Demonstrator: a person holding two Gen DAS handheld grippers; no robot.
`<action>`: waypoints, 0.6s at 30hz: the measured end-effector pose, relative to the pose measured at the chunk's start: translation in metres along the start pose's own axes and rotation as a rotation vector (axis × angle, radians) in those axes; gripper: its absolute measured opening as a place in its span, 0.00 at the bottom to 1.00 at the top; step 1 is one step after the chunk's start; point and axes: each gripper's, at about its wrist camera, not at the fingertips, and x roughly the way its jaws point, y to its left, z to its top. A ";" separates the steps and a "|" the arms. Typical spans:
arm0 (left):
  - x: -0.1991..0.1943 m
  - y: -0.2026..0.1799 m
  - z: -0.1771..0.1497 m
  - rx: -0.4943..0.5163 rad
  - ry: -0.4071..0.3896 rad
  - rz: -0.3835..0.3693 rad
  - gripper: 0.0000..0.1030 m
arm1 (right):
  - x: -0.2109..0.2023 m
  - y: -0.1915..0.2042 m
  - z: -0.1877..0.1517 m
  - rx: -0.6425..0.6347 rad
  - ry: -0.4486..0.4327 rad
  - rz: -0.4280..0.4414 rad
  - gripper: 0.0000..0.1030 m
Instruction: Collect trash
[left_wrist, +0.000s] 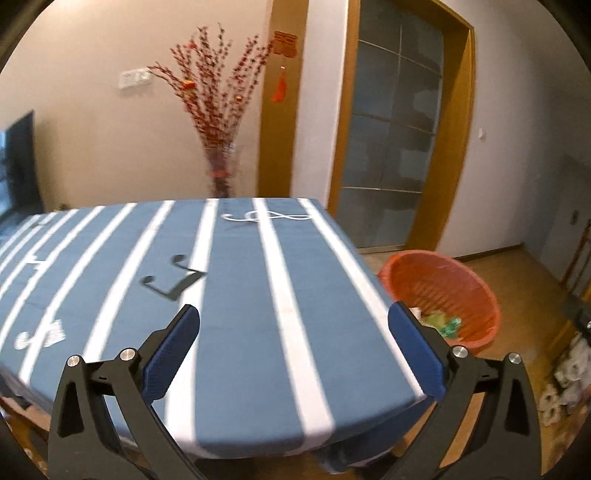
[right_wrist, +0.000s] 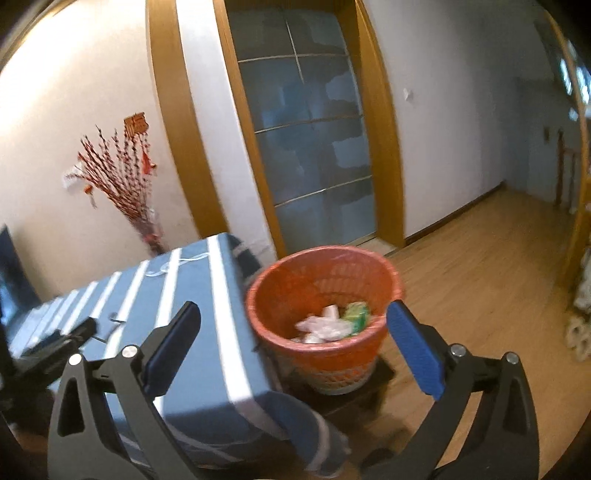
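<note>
there, orange bin (right_wrist: 325, 295) just beside table edge (right_wrist: 236, 332), both grippers' fingers (right_wrist: 413, 350) spread wide

1. Your right wrist view smears the trash (right_wrist: 325, 325) in the orange bin (right_wrist: 280, 291); pieces can't be identified.
2. From your left wrist, the table's (left_wrist: 236, 295) right edge hides the bin's (left_wrist: 443, 280) near side.
3. The dark object (right_wrist: 55, 343) at the table's (right_wrist: 192, 317) left edge is cropped and blurred.

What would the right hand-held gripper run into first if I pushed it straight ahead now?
Most likely the orange basket: the open right hand-held gripper points at its rim and the trash inside. Depth is unclear.
</note>
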 end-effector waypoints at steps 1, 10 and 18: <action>-0.003 0.002 -0.003 0.004 -0.002 0.011 0.97 | -0.002 0.002 -0.002 -0.008 -0.008 -0.020 0.96; -0.025 0.006 -0.033 0.043 -0.028 0.095 0.97 | -0.027 0.032 -0.032 -0.120 -0.060 -0.204 0.96; -0.036 0.009 -0.051 0.064 -0.045 0.103 0.97 | -0.036 0.048 -0.048 -0.142 -0.055 -0.187 0.96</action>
